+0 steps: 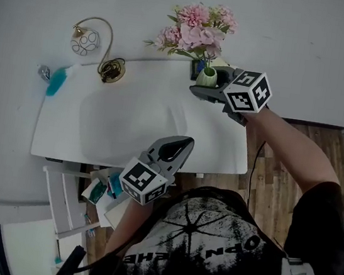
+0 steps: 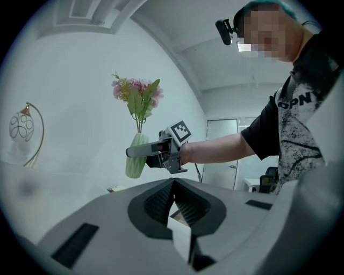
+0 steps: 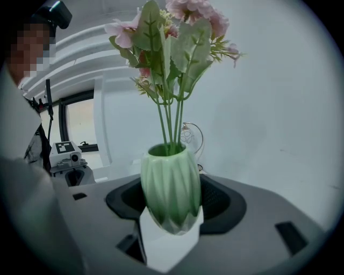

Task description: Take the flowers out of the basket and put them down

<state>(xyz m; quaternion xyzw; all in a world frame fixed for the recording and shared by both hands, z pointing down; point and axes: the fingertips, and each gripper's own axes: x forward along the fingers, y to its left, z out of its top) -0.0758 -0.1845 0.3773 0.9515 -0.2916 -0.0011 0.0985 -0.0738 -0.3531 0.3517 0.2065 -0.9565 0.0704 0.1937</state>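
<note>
two claws are in play, and only one is at work: the right claw (image 1: 201,88) is clenched on a green ribbed vase (image 3: 171,193), its jaws pressed against the belly of the vase from either side, while the left claw (image 2: 173,185) hangs over the near edge of the white table (image 1: 129,127) with its jaws closed on nothing. the pink flowers (image 1: 197,29) stand upright in the vase, stems running straight down through its mouth, at the far right corner of the table. we cannot tell whether the base of the vase rests on the table or hangs just above it. we judge the vase to be glazed pottery: stiff, smooth, likely slippery and breakable, and heavier than what it carries. the blooms and leaves look light and soft and would crush or shed if pinched. so the hold low on the widest part of the vase seems the sound one to us, since the ribs give the jaws some bite there. the tall stems make the load top-heavy, so we would keep it upright and set it down gently on a bare part of the table.
</note>
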